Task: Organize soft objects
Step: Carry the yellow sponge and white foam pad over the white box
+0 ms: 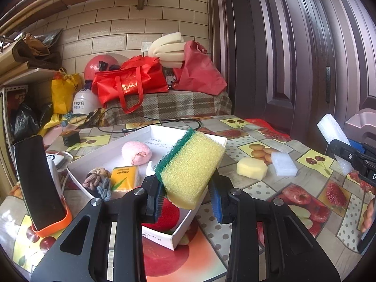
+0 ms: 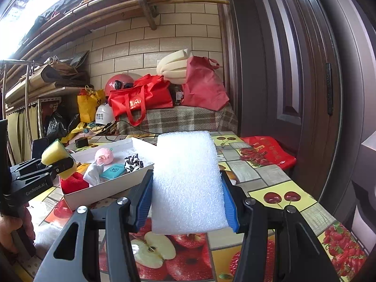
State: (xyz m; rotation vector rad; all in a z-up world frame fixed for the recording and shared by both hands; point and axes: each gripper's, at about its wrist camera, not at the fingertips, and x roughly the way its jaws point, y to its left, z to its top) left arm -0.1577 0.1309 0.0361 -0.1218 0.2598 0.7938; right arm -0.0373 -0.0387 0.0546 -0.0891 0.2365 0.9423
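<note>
Holding 2 light, squashy pieces above the white cardboard box (image 1: 199, 138): left gripper (image 1: 188, 199) clenched on the yellow-green scouring sponge (image 1: 195, 164) over its near corner, right gripper (image 2: 188, 202) clamped across the white foam block (image 2: 188, 183), just right of it. Best pinched across flat faces, gently; likely springs back.

Red ball (image 1: 164, 213) in the box (image 1: 178, 235) mostly hidden behind the sponge (image 1: 192, 166), person's hand (image 2: 14, 230) cut off at nine o'clock
</note>
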